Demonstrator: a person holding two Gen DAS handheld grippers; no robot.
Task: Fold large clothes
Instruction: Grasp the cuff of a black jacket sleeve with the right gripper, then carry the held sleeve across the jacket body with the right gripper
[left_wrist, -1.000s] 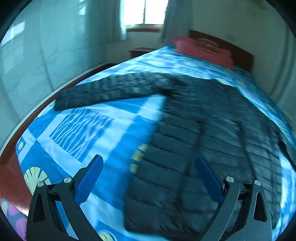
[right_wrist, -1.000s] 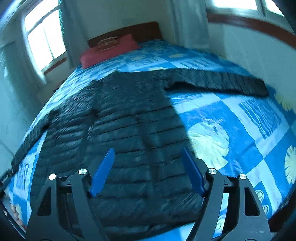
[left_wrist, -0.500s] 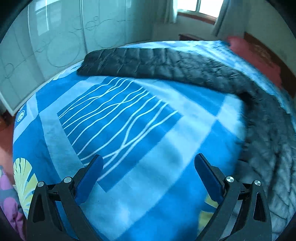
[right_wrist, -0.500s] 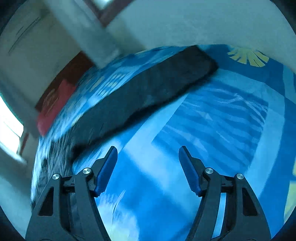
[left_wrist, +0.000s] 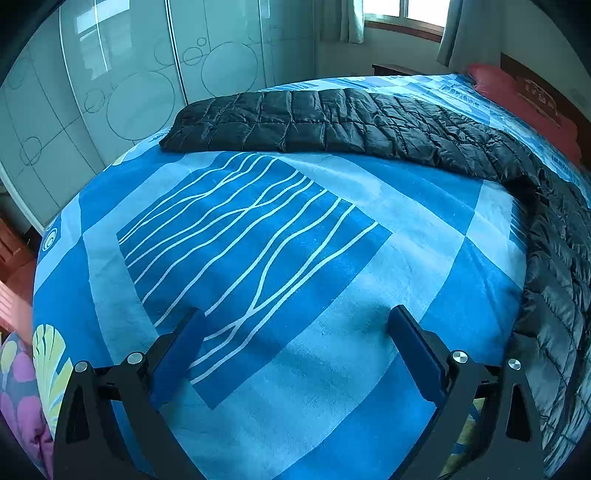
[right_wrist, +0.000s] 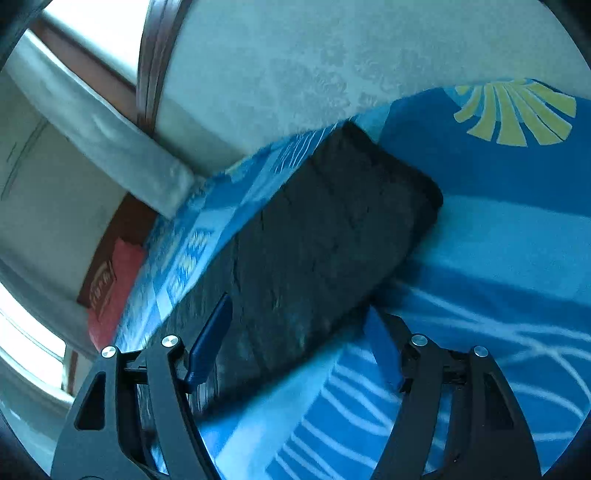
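A black quilted puffer jacket lies spread flat on a blue patterned bed. In the left wrist view its left sleeve (left_wrist: 317, 122) stretches across the far side and its body (left_wrist: 557, 266) runs down the right edge. My left gripper (left_wrist: 295, 332) is open and empty, low over bare bedspread, short of the sleeve. In the right wrist view the other sleeve (right_wrist: 325, 243) lies diagonally, its cuff up right. My right gripper (right_wrist: 299, 325) is open, its jaws straddling the sleeve's near part; the view is tilted and blurred.
The bedspread (left_wrist: 280, 236) fills the left view. A glass-front wardrobe (left_wrist: 122, 81) stands beyond the bed's left edge. A red pillow (left_wrist: 524, 99) and headboard are at the far right. A plain wall (right_wrist: 332, 62) rises close behind the right sleeve.
Both grippers swung outward from the jacket's hem toward the sleeves. The left now faces the left sleeve over bedspread; the right has closed in until its jaws straddle the right sleeve.
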